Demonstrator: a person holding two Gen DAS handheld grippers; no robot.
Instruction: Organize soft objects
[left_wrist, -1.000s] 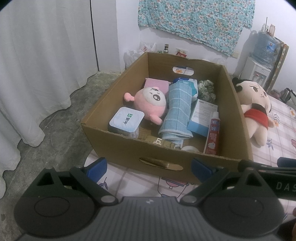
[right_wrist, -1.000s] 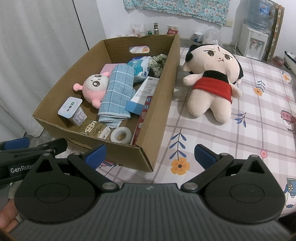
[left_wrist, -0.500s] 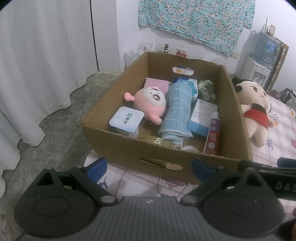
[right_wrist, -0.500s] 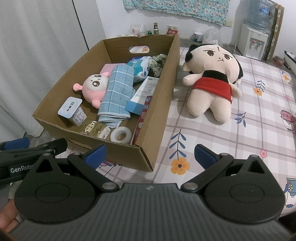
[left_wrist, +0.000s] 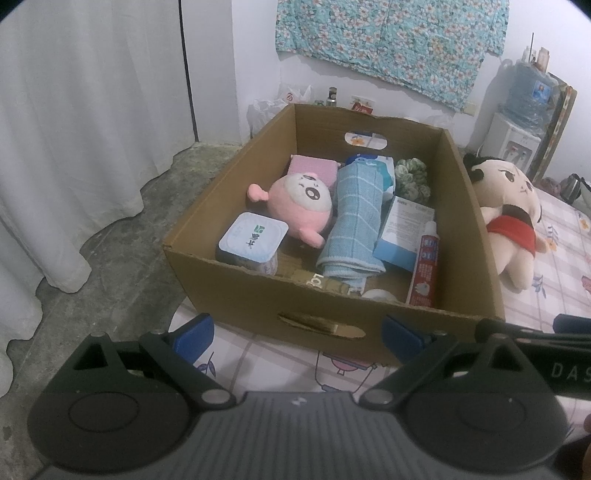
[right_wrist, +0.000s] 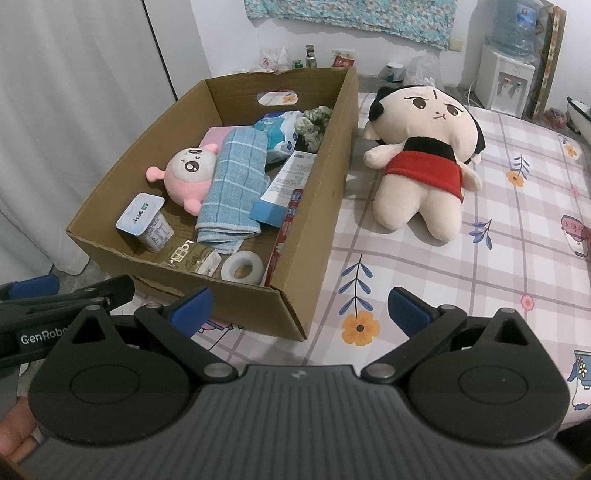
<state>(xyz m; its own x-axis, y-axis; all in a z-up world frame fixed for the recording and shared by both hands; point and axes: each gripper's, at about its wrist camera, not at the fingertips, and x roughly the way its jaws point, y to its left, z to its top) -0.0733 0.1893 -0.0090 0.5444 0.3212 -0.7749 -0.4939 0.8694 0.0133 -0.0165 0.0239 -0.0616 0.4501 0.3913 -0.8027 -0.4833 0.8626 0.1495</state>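
Soft toys and cloths are the job, and neither claw has hold of one yet. Left gripper hangs spread wide and empty just short of the cardboard box; right gripper is equally wide and empty, over the box's near corner and the flowered bedsheet.

Beyond them, the box holds a pink plush, a folded blue towel and a green scrunchie, mixed with hard things (a yogurt cup, a toothpaste tube, a tape roll). A big doll in a red skirt lies on the sheet just beside the box's right wall.

Sorting looks unstarted. A likely next move: the right claw reaches forward and closes on the doll's torso, or the left dips past the box rim for the pink plush.
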